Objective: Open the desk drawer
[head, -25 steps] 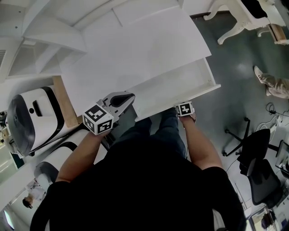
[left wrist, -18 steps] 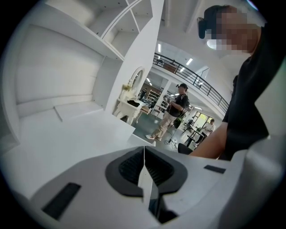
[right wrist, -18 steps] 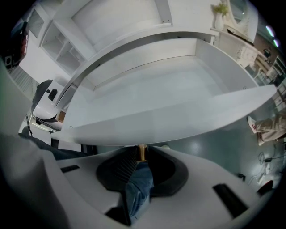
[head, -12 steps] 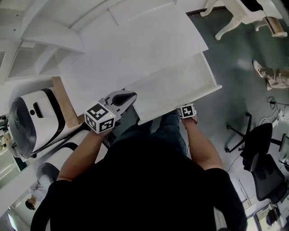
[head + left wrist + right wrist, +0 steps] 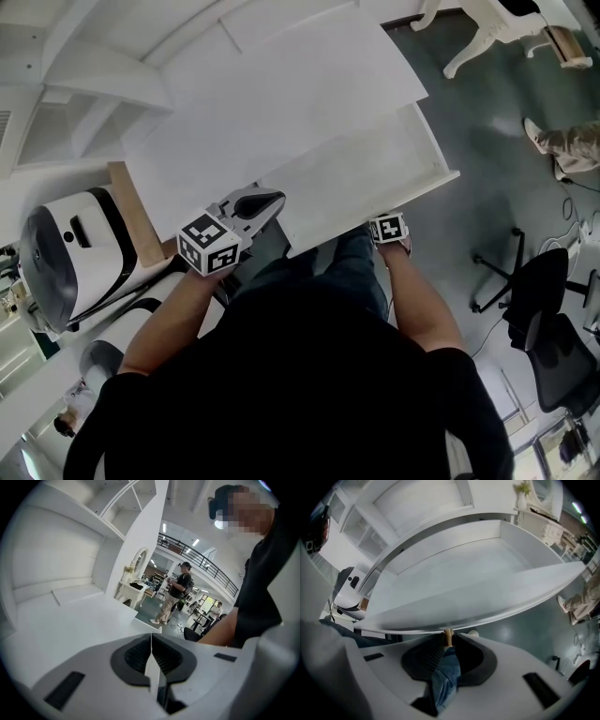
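The white desk (image 5: 272, 103) has its drawer (image 5: 361, 183) pulled out toward me, and the inside shows bare. My right gripper (image 5: 384, 225) sits at the drawer front (image 5: 497, 609), shut on the small brass knob (image 5: 447, 636) under the front edge. In the right gripper view the gripper (image 5: 447, 641) pinches that knob between dark pads, with blue jeans behind. My left gripper (image 5: 270, 200) hovers by the desk's front edge, left of the drawer. It is shut with nothing in it, and in its own view the left gripper (image 5: 151, 645) points across the desk top (image 5: 70, 616).
A white and black machine (image 5: 66, 253) and a wooden board (image 5: 136, 211) stand left of the desk. Shelves (image 5: 84, 84) rise at the desk's back left. On the grey floor to the right are black office chairs (image 5: 544, 309), white furniture legs (image 5: 487, 33) and a person's foot (image 5: 562, 141).
The drawer has slid a little further out with my right gripper holding its knob. The left gripper has hardly moved.
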Available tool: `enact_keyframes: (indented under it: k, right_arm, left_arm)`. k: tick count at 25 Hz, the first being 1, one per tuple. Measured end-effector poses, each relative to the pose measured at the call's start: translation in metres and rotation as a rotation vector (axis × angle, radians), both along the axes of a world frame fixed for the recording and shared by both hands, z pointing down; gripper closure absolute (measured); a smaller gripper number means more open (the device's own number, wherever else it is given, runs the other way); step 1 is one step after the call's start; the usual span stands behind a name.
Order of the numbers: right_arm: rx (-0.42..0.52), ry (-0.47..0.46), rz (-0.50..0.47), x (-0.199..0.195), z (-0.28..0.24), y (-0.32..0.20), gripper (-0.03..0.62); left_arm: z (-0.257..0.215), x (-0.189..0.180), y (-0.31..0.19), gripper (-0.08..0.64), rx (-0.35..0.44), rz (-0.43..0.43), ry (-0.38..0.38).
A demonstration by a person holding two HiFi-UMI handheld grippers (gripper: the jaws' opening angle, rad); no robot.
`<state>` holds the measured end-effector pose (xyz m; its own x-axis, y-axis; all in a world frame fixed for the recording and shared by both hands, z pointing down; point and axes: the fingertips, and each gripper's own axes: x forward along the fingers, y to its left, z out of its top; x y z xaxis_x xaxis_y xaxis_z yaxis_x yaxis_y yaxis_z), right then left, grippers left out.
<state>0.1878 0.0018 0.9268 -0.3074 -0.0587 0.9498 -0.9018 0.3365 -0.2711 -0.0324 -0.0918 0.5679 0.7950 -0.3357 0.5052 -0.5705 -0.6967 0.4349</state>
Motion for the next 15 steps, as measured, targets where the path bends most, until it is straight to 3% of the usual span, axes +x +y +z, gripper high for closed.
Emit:
enact_keyframes:
  k: [15]
  right_arm:
    - [-0.016, -0.001, 0.004, 0.0026, -0.0025, 0.0026, 0.514]
  left_arm:
    - [-0.004, 0.0003, -0.0053, 0.548, 0.01, 0.0, 0.008]
